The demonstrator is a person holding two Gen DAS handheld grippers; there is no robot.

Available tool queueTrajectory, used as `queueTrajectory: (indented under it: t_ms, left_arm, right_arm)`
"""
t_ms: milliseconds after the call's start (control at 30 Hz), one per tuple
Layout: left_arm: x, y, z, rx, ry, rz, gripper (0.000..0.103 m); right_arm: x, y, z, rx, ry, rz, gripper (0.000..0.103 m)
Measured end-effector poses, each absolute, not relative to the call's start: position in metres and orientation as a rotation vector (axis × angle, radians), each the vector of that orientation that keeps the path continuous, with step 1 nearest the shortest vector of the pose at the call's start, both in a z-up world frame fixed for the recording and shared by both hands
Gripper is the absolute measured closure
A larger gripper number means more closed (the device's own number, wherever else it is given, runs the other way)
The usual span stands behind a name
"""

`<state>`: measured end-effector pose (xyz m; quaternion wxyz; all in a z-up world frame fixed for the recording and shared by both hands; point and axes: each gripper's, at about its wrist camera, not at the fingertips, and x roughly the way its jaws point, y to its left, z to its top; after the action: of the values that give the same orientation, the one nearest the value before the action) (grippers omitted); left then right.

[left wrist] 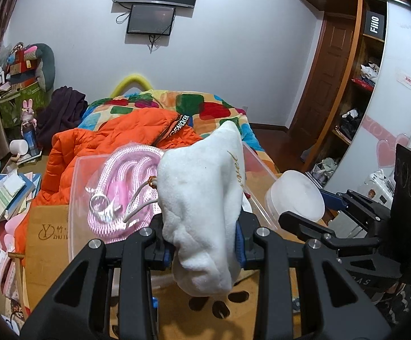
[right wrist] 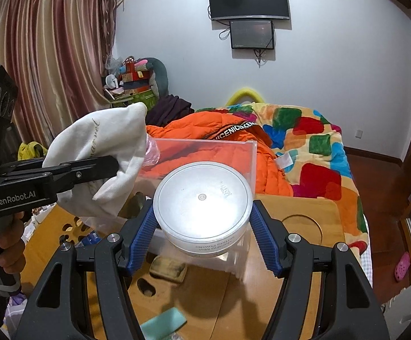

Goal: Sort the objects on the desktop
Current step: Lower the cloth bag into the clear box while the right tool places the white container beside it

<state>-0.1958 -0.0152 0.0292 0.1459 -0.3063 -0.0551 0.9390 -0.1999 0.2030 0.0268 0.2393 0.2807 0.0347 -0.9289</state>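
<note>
Pouch of white fleece [left wrist: 202, 206], pinched between the blue-padded fingers of the left gripper [left wrist: 204, 245], stands with its long axis roughly upright, its narrow end rising up and away from the camera and its wider end drooping below the fingers; gold script runs along one side. Just behind it sits a clear plastic box [left wrist: 83, 175] holding a coil of pink rope [left wrist: 126, 170]. The right gripper [right wrist: 202, 235] clamps a round white jar [right wrist: 202, 206] by its sides, the flat disc face turned toward the camera, so its short axis points back along the fingers; printed lettering on its rim reads upside down. The jar hangs at the near wall of the clear box, right beside the pouch. Below both lies a wooden table [right wrist: 304, 215] with round cut-outs, bare wood showing to the right of the jar. Past the table's far edge, a bed carries an orange jacket [right wrist: 219, 130] and a multicoloured blanket [right wrist: 313, 138].
</note>
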Motion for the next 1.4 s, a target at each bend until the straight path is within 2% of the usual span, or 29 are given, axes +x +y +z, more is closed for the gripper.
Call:
queueTrajectory:
  t_ms: [300,433,667,900,1233,1400]
  left_arm:
    - [-0.218,-0.009,0.018,-0.917,-0.123,2.705,0.070]
    - [-0.221,-0.011,0.013,-0.920,-0.160,2.679,0.070]
    - [-0.219,0.002,0.008,-0.922,-0.095,2.685,0.069]
    - [-0.213,0.004,0.008,-0.924,-0.115,2.688,0.056]
    - [-0.195,-0.002,0.017,-0.897,-0.121,2.699,0.048]
    - [-0.181,-0.001,0.022,-0.865,-0.105,2.715,0.039]
  right_arm:
    - [-0.223,0.189,0.021,0.790,0.106,-2.519,0.041]
    - [-0.231,0.185,0.015,0.808,0.135,-2.511,0.041]
    - [-0.229,0.179,0.009,0.818,0.177,-2.509,0.041]
    - [-0.220,0.176,0.010,0.790,0.206,-2.542,0.040]
    - [-0.201,0.173,0.019,0.764,0.217,-2.550,0.040]
    - [-0.188,0.178,0.019,0.764,0.209,-2.568,0.037]
